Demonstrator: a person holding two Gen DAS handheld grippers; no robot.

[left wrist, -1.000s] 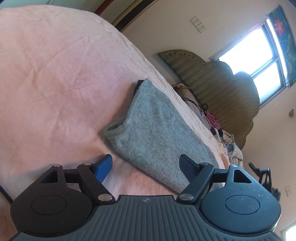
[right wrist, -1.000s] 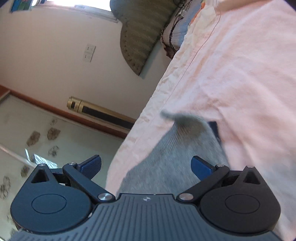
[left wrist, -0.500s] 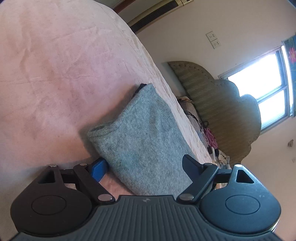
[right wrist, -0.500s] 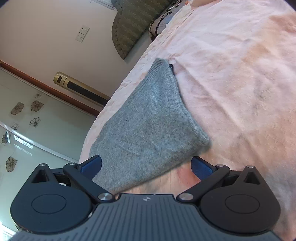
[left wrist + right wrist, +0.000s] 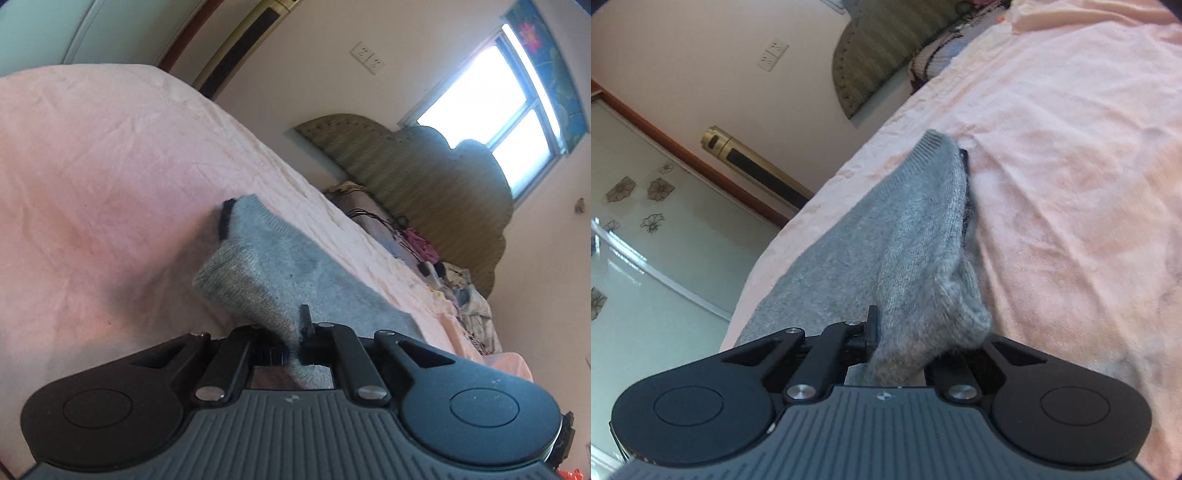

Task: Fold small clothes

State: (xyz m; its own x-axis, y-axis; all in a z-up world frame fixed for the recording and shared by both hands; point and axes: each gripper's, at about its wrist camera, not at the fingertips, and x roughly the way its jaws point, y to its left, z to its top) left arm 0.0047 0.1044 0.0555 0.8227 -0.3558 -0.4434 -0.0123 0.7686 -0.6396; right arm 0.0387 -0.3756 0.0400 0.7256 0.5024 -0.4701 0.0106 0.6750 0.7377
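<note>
Bed: pink sheet [image 5: 110, 177], creased, under your grey sweater [image 5: 295, 273].
Left hand-held gripper [image 5: 293, 341]: you've clamped the sweater's near edge.
Right hand-held gripper [image 5: 897, 341]: clamped on it too.
Room: padded headboard [image 5: 424, 173], bright window [image 5: 491, 99].

Our left gripper [image 5: 292, 334] and right gripper [image 5: 897, 334] look alike: a ribbed dark-grey housing with a small pale logo, two round black discs, black linkage bars and silver screw heads.
</note>
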